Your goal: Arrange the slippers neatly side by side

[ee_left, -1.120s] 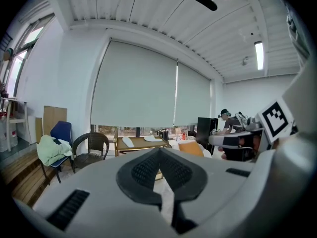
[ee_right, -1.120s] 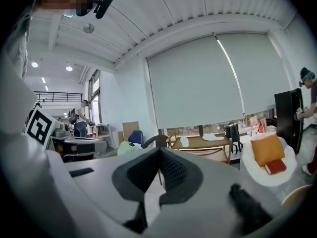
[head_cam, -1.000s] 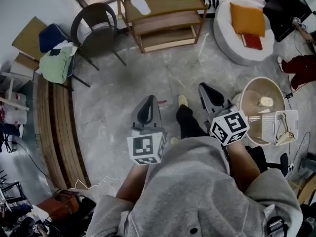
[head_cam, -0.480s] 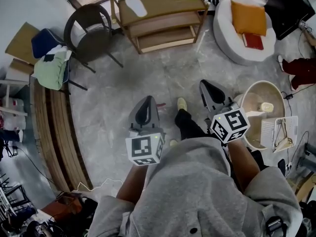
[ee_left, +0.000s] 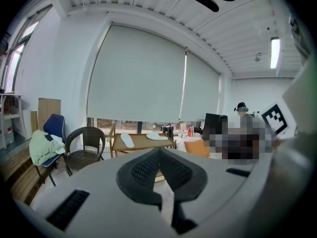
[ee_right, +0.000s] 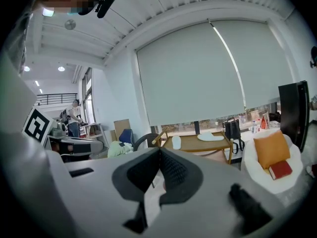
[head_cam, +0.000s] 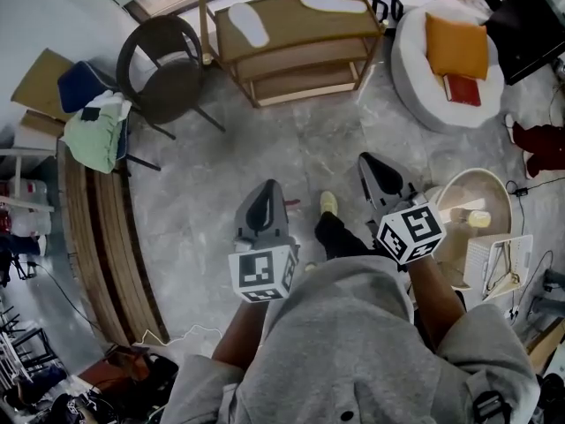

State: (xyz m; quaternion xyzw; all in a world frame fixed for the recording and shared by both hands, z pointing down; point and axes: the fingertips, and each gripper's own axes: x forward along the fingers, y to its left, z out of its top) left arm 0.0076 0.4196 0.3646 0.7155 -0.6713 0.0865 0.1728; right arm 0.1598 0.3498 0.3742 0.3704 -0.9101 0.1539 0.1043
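Observation:
Two white slippers lie apart on the top of a wooden shelf unit (head_cam: 291, 38) at the far side of the room, one on the left (head_cam: 250, 23) and one on the right (head_cam: 334, 0). They also show in the left gripper view, left slipper (ee_left: 127, 140) and right slipper (ee_left: 157, 137), and in the right gripper view, left slipper (ee_right: 176, 142) and right slipper (ee_right: 210, 137). My left gripper (head_cam: 267, 193) (ee_left: 159, 150) and right gripper (head_cam: 369, 162) (ee_right: 159, 149) are held in front of me over the floor, well short of the shelf. Both are shut with nothing in them.
A dark wicker chair (head_cam: 163, 60) stands left of the shelf, with a blue chair draped in green cloth (head_cam: 93, 117) beyond it. A white round seat with an orange cushion (head_cam: 450, 47) is to the right. A curved wooden bench (head_cam: 97, 228) runs along the left, and a beige round tub (head_cam: 472, 206) sits near my right.
The person has walked forward, so the shelf and chairs sit a little nearer in the head view. Both grippers travelled along with the person and stayed shut.

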